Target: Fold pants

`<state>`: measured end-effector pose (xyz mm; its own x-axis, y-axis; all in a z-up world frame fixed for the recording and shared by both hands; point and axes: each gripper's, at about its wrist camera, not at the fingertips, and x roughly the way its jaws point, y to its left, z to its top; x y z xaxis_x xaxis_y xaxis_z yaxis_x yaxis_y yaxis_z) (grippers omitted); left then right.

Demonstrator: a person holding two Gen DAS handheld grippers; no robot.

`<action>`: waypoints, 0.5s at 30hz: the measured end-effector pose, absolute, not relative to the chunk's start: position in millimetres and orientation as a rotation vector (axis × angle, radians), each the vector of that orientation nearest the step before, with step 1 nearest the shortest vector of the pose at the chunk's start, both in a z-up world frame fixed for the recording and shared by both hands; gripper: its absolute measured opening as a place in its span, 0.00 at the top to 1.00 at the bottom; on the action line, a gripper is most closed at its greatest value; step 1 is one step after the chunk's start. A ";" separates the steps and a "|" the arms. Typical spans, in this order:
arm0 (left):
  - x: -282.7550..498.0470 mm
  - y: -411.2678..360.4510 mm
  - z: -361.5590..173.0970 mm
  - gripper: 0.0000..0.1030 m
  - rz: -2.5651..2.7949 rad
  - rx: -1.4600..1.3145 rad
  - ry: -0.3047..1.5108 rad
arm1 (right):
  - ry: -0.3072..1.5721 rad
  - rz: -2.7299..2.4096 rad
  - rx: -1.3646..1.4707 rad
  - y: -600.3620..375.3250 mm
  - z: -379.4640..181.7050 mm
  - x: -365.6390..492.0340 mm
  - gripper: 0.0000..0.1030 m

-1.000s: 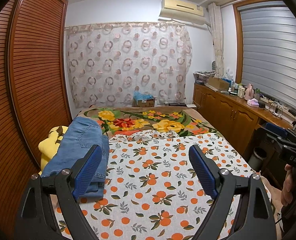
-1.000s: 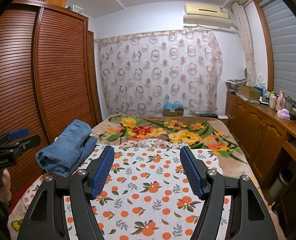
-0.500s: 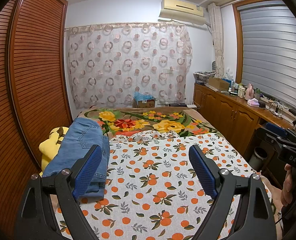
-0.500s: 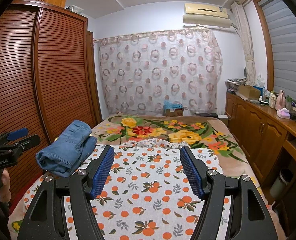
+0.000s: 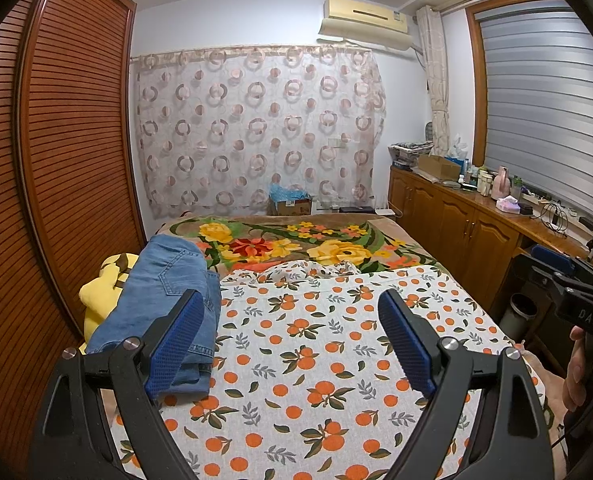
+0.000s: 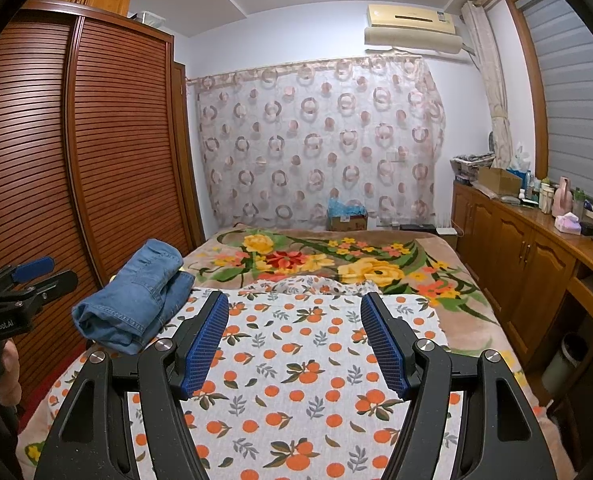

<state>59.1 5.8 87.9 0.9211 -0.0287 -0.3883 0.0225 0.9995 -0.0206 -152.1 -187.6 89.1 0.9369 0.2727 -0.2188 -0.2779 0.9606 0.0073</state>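
Both tongs, left (image 5: 288, 344) and right (image 6: 294, 344), stay spread, empty and unmoved above my bed (image 5: 316, 360), the jeans (image 5: 164, 292) lying folded ahead-left of them, so I judge folding finished.

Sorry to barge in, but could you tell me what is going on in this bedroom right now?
A person is holding a grasping tool in each hand over a bed. The jeans already lie folded on the left side of the orange-print sheet, partly over a yellow pillow. The left tool and the right tool both hang open above the sheet with nothing between their pads, and neither touches the jeans. The folding looks finished.
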 end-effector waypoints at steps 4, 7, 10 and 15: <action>58.8 5.7 87.7 0.13 -0.025 -0.017 0.398 | 0.220 0.281 -0.024 -187.6 88.6 -152.0 0.31; 59.0 5.7 87.5 0.13 -0.025 -0.016 0.398 | 0.220 0.282 -0.024 -187.4 88.5 -152.0 0.31; 59.0 5.7 87.3 0.13 -0.026 -0.016 0.399 | 0.220 0.280 -0.023 -186.5 89.0 -151.8 0.31; 59.0 5.6 87.0 0.13 -0.025 -0.016 0.398 | 0.220 0.281 -0.022 -187.5 89.0 -151.4 0.31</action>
<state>59.0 5.6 87.0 0.9215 -0.0280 -0.3873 0.0216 0.9995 -0.0211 -151.4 -187.5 89.0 0.9371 0.2726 -0.2182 -0.2774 0.9607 0.0089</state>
